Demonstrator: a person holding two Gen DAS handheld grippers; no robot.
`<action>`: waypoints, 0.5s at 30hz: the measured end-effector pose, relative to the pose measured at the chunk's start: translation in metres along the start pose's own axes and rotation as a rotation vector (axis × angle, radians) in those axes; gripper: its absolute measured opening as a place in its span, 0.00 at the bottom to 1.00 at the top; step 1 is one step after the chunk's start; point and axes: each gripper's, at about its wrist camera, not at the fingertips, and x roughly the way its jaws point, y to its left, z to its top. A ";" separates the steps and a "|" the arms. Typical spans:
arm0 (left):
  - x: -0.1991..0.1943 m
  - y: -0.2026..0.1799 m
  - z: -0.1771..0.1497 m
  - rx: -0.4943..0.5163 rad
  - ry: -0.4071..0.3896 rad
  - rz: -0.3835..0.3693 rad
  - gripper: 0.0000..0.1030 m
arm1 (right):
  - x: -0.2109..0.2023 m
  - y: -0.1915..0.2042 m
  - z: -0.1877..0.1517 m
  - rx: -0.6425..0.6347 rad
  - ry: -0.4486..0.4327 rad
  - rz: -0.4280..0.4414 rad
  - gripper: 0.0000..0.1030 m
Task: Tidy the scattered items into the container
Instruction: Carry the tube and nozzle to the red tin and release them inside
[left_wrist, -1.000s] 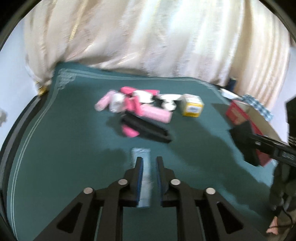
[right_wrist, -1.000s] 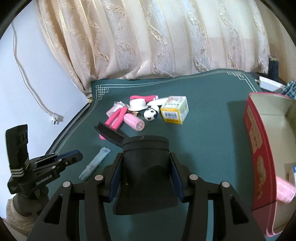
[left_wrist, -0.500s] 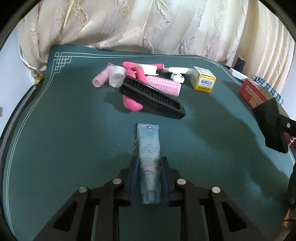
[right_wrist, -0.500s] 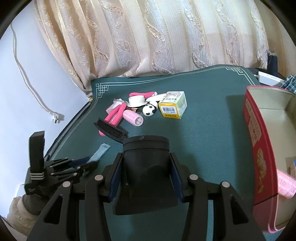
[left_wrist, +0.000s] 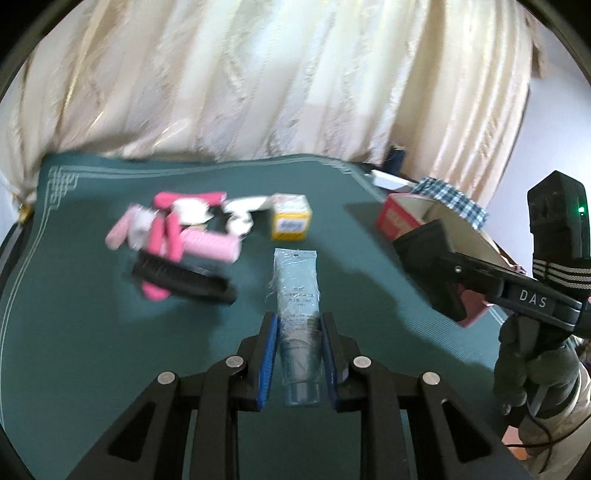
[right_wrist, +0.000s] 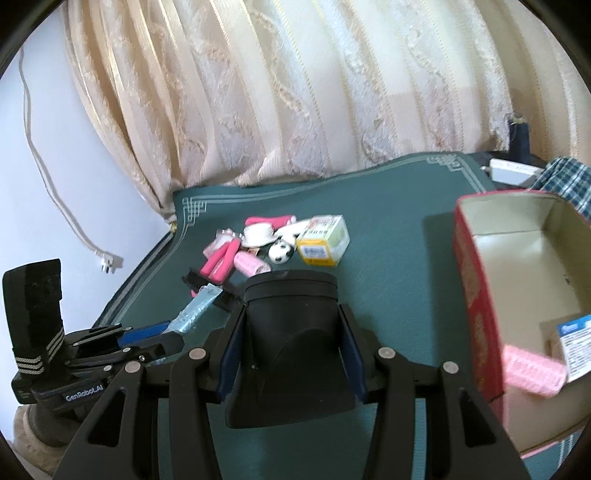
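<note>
One tube (left_wrist: 297, 310), lengthwise between left tongs (left_wrist: 297, 354), crimp forward.

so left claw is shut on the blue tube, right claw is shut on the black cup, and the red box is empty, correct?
Not quite: the red box is not empty. The right wrist view shows a pink roller and a blue-and-white packet inside it. The left claw is shut on the blue tube, and the right claw on the black cup.

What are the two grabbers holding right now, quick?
Left gripper: closed on the pale blue tube.
Right gripper: closed on a black container.
</note>
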 end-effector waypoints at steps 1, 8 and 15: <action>0.002 -0.004 0.003 0.006 0.000 -0.007 0.23 | -0.004 -0.002 0.001 0.003 -0.012 -0.007 0.50; 0.015 -0.043 0.024 0.070 -0.005 -0.076 0.23 | -0.039 -0.032 0.010 0.045 -0.090 -0.084 0.51; 0.032 -0.085 0.044 0.140 -0.007 -0.142 0.23 | -0.073 -0.072 0.013 0.100 -0.150 -0.191 0.50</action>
